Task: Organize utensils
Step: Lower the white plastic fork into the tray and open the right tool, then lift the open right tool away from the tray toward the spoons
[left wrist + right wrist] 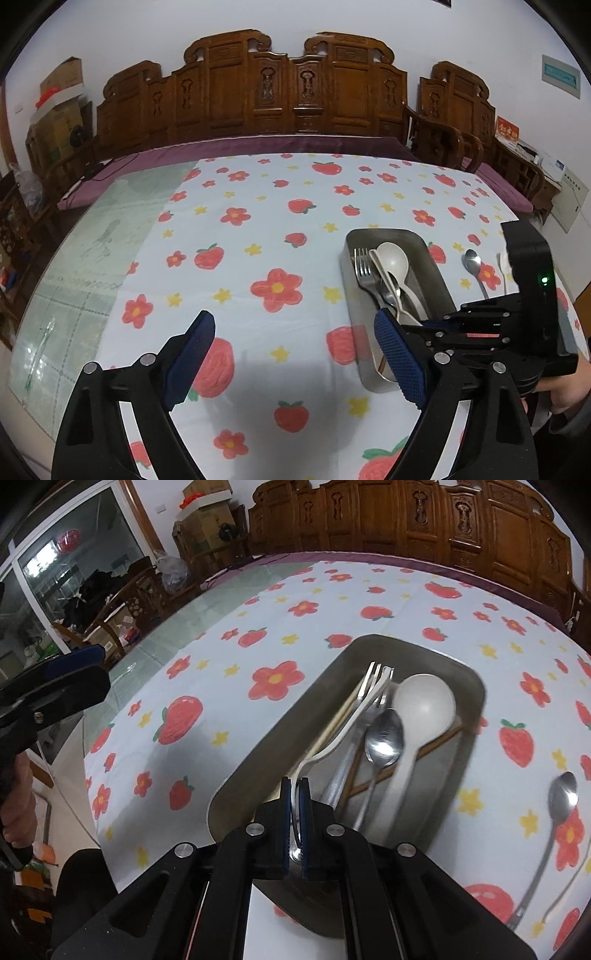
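A metal tray (424, 648) (380, 233) sits on the strawberry tablecloth and holds a metal fork (340, 771), a metal spoon (384, 738), a large white spoon (424, 701) (393, 258) and chopsticks. My right gripper (294, 786) is shut on the handle of a white fork (351, 720) and holds it over the tray. It shows at the right of the left wrist view (524, 306). My left gripper (295, 339) is open and empty, above the cloth just left of the tray. A metal spoon (554, 819) (474, 269) lies on the cloth right of the tray.
A thin pale utensil (501, 269) lies beyond the loose spoon. Bare glass tabletop (74, 266) lies left of the cloth. A carved wooden bench (258, 96) runs behind the table. Boxes and clutter (207, 524) stand at the far left.
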### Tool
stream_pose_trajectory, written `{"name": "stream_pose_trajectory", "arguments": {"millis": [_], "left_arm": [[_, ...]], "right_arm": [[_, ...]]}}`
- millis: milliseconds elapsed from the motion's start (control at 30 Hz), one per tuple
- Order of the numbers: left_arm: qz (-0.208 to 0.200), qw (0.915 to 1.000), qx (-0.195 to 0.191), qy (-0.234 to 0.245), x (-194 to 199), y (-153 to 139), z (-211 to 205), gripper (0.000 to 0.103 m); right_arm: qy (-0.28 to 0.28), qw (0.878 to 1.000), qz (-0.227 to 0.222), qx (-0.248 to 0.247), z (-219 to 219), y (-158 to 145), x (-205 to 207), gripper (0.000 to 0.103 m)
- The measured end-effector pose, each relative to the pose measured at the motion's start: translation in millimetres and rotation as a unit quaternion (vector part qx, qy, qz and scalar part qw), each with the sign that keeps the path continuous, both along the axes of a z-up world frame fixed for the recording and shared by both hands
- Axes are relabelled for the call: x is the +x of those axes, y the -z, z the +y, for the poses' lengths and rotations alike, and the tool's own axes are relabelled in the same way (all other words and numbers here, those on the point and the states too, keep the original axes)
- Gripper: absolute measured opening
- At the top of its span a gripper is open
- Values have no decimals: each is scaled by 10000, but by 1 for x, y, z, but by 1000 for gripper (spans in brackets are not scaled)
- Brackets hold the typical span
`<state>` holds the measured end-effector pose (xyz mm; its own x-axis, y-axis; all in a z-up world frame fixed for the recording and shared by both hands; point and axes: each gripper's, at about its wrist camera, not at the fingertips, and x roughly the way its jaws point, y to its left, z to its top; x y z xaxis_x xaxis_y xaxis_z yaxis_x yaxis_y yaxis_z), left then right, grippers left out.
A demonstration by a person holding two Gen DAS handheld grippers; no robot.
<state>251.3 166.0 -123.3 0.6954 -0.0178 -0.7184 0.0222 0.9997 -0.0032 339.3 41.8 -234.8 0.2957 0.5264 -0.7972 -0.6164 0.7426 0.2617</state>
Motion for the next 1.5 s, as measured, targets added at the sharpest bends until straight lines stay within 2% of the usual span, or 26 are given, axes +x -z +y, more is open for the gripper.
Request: {"name": "stream_pose_trajectory", "arguments": {"millis": [267,300,333,367,633,833,967,1167,1400,1500], "left_arm": [[13,10000,17,1,-2,1,-1,84],[10,10000,17,12,-2,0,-2,84],[6,10000,12,22,-2,0,-5,84],[6,10000,8,35,-2,0,-7,84],[-39,9998,-35,176,-4,-4,-34,84],[-101,9994,-74,318,-6,-10,-61,85],[-154,9990,-99,402,-6,-11,-80,93],[-114,9983,-199,545,-1,-7,-111,93],[-68,9967,-299,749,6,-1,-152,93],[-11,9959,-385,821,10,5,-168,93]], "right_arm": [[84,9999,11,96,2,0,3,11],[96,9999,2,115,0,-1,3,16],[88,9998,-2,152,-3,-2,2,28],[101,9998,-15,184,-7,-4,0,33],[202,9988,-327,302,-44,-28,-16,33],[499,9956,-746,284,-95,-52,-36,33],[703,9923,-1013,118,-127,-59,-46,33],[1062,9859,-1281,-175,-179,-55,-53,33],[1561,9776,-1310,-522,-232,-35,-39,35],[1786,9754,-1177,-540,-252,-21,-27,36]]}}
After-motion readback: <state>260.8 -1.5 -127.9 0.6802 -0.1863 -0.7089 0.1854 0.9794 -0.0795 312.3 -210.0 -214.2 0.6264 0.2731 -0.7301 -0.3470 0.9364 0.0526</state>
